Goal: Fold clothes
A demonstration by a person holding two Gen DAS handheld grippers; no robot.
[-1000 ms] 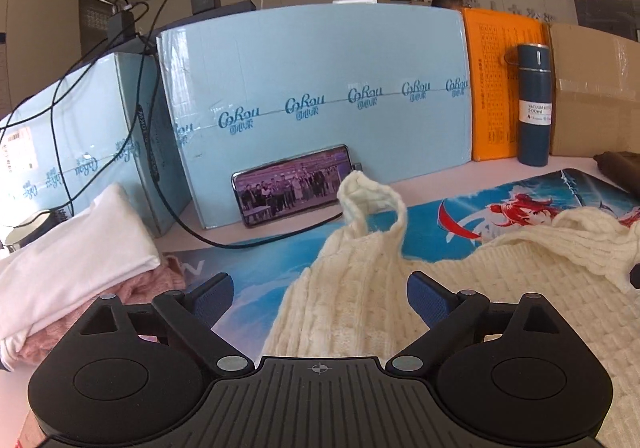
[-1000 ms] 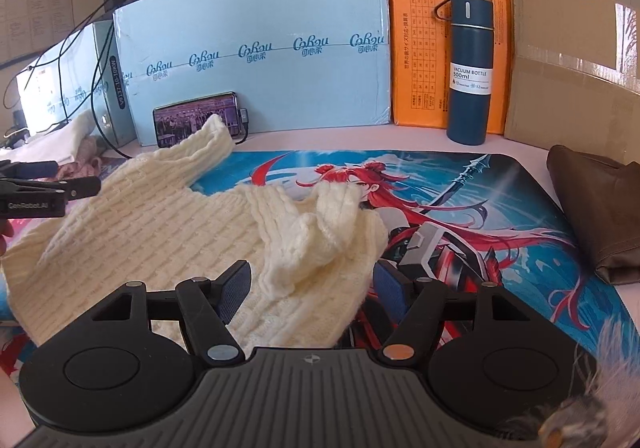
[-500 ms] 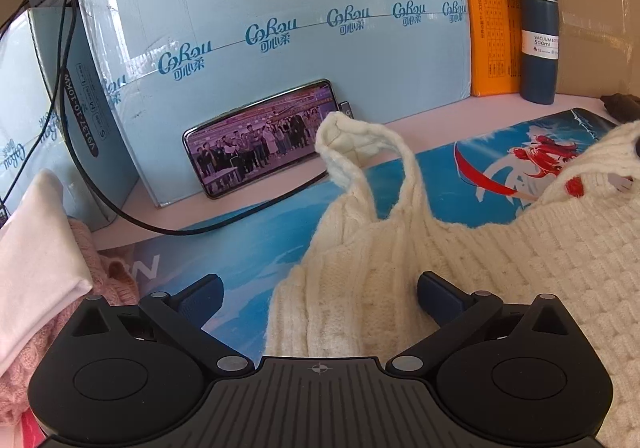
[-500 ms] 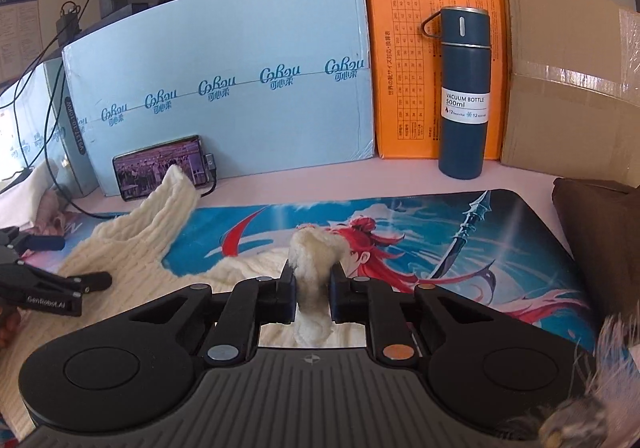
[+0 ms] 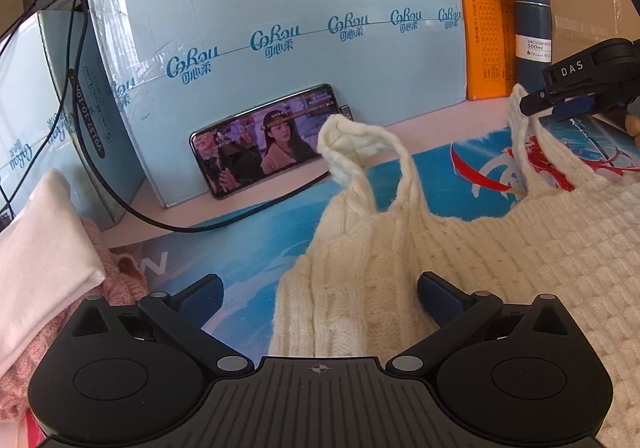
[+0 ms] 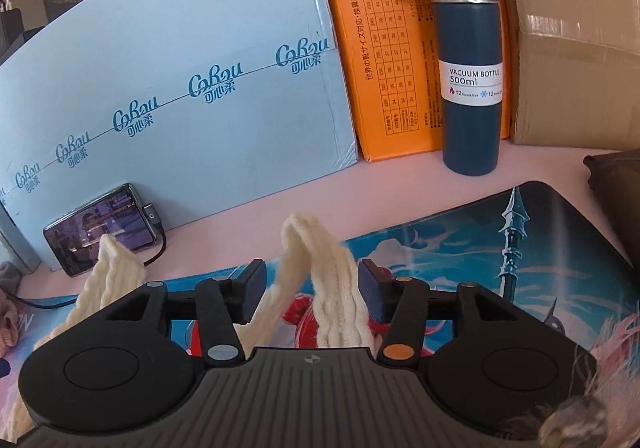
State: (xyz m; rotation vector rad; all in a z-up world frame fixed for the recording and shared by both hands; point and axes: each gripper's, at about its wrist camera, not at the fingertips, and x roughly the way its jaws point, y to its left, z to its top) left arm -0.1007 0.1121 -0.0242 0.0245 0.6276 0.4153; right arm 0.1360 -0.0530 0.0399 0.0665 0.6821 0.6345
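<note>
A cream knit top point(image 5: 500, 248) lies spread on the printed desk mat point(image 5: 248, 240). Its left shoulder strap point(image 5: 360, 140) curls up near the phone. My left gripper point(image 5: 318, 284) is wide open, low over the top's left edge, with knit fabric under the gap but not pinched. In the right wrist view the other strap point(image 6: 308, 248) stands up between the pads of my right gripper point(image 6: 311, 272). Those jaws are opening, and there is a gap beside the left pad. From the left wrist view, the right gripper point(image 5: 560, 104) sits at that strap's tip.
Light blue boxes point(image 5: 260, 8), an orange box point(image 6: 384, 48) and a brown carton point(image 6: 576, 40) wall off the back. A blue vacuum bottle point(image 6: 468, 80) and a phone point(image 5: 268, 144) with its cable stand before them. Folded white and pink clothes point(image 5: 40, 240) lie left; a brown item point(image 6: 616, 184) right.
The right gripper closed on the strap, carried it toward the back boxes, and now its jaws have parted. The left gripper edged closer to the top's left edge, still open.
</note>
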